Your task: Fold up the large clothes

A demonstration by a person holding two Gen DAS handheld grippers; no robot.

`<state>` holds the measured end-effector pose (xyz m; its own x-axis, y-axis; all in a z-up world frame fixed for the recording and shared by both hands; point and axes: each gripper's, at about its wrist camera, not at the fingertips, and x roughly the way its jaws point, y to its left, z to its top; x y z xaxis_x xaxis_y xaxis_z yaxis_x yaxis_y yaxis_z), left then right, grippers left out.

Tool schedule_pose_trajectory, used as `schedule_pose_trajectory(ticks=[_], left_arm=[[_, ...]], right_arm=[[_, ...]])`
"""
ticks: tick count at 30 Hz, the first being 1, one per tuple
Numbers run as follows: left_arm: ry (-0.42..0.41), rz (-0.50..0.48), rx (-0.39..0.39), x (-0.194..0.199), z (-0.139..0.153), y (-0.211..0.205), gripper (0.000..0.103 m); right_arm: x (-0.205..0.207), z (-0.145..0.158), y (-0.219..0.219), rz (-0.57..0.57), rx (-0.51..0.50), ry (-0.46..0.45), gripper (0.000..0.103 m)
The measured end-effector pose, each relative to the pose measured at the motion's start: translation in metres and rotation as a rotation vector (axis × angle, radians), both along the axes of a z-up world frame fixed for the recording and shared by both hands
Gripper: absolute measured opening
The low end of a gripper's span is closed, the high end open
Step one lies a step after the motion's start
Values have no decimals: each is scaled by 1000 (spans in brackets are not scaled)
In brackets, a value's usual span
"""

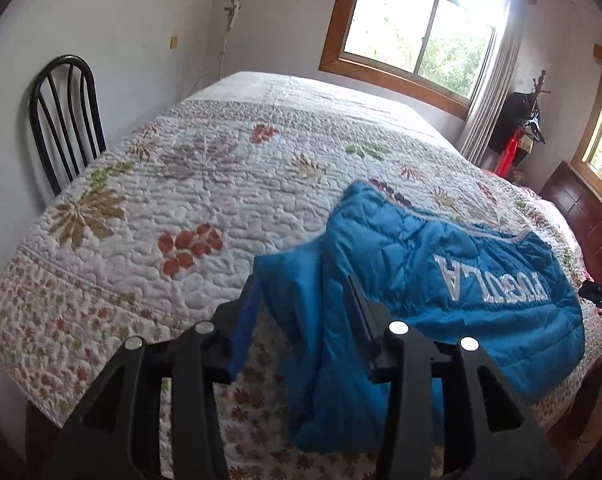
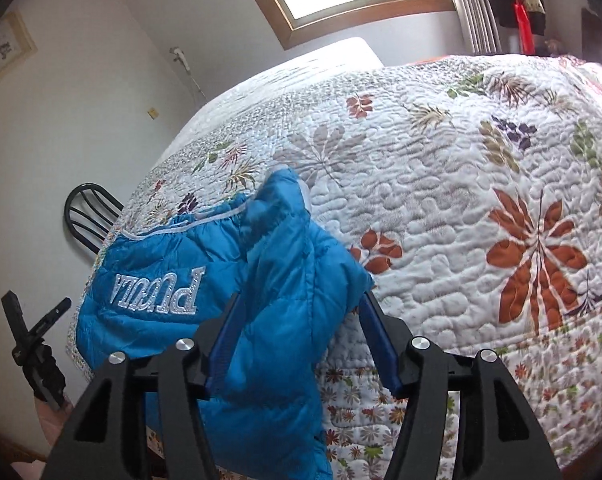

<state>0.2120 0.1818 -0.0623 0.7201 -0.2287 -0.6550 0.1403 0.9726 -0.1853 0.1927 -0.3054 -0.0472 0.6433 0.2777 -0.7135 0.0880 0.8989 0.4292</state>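
The blue puffer jacket [image 1: 441, 280] lies at the near edge of the bed [image 1: 221, 168], on its floral quilt, with a fold hanging over the side. The left gripper [image 1: 305, 292] has its fingers [image 1: 245, 312] parted, jacket fabric loose between them, toward 1 o'clock. The right gripper [image 2: 301, 312] is likewise parted, a sleeve [image 2: 285, 280] draped between its fingers [image 2: 225, 332], unpinched.

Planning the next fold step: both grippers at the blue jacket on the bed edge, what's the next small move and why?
Probably back both grippers off. The left gripper and right gripper stand open around slack sleeve folds, and the blue jacket already rests on the quilt.
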Motion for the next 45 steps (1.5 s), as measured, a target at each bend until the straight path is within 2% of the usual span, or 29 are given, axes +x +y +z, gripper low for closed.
schedule_pose_trajectory(ticks=[4,8,11,12,13,14,15,18,21,23,26,28,31,34,37,38,41,42,45], left_arm=[[24,-71,20,39,13,-22,44],[127,-125,99,88,-9,-56,44],[185,-139,115,113,-25,-72,41],[196,-137,118,118,-29,-75,37],[200,-133,122,122,-30,-78,21],[200,-133,124,124,-31,-80,11],[193,-131,121,125,-29,-81,9],[150,-103,102,126,-20,-81,2],[113,-69,77,130,-13,-80,2],[125,-56,86,138,-20,-80,2],[188,-44,153,153,-49,-86,2],[219,-46,193,157,-68,-90,3],[216,-41,225,158,-74,-93,3],[216,-37,274,158,-76,-99,3],[224,-28,231,159,-70,-92,4],[228,-16,196,158,-65,-86,6],[211,9,89,146,-43,-66,7],[193,21,81,139,-35,-62,7],[102,77,120,109,-8,-53,7]], right_arm=[[47,11,22,86,-68,28,63],[99,-2,37,112,-142,101,64],[128,-22,40,134,-141,173,63],[134,-27,40,131,-145,188,50],[138,-30,40,131,-150,197,41],[140,-32,39,132,-137,197,32],[140,-32,36,131,-114,186,22],[140,-18,27,118,-52,124,15],[144,-10,16,82,10,81,14],[156,-17,14,67,10,108,14],[173,-46,15,59,-1,186,14],[178,-65,12,59,32,207,16],[178,-77,5,50,95,199,18],[177,-79,3,46,105,200,18],[174,-74,3,34,84,207,26],[171,-71,2,23,74,204,31],[151,-50,2,4,10,166,33],[143,-41,3,-2,-18,153,33],[113,-17,7,-18,-112,109,31]])
